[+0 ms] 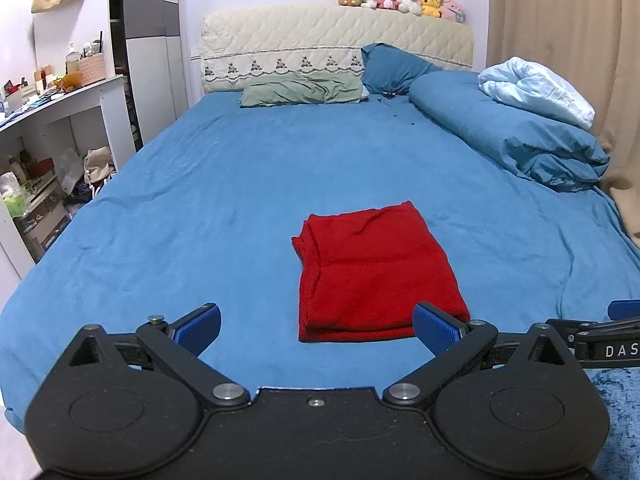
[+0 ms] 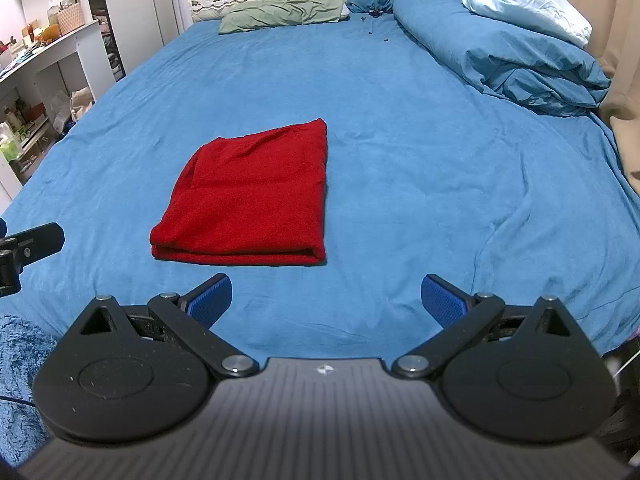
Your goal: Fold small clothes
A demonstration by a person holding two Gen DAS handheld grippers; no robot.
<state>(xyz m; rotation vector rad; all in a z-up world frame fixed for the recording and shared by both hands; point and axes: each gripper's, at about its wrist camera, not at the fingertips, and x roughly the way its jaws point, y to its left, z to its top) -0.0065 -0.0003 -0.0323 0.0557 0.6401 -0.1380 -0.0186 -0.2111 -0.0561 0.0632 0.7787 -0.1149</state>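
Much of your left gripper is hidden from the other camera: the right wrist view catches only a black finger tip at its far left edge. Your right gripper likewise shows in the left wrist view only as a black arm lettered "DAS", cut off at the right edge. The shelves at the far left are too cluttered to make out item by item, and the dark specks on the bed sheet near the blue pillow are too small to identify.

Your left jaws stand wide apart and hold nothing. The folded red cloth lies flat on the sheet just ahead of them, toward the right finger, whose blue pad overlaps the cloth's near right corner in view; whether it touches, you cannot tell.

Your right jaws are also spread wide and empty. The red cloth lies ahead and left of them, its folded edge just beyond the left finger, apart from both pads.
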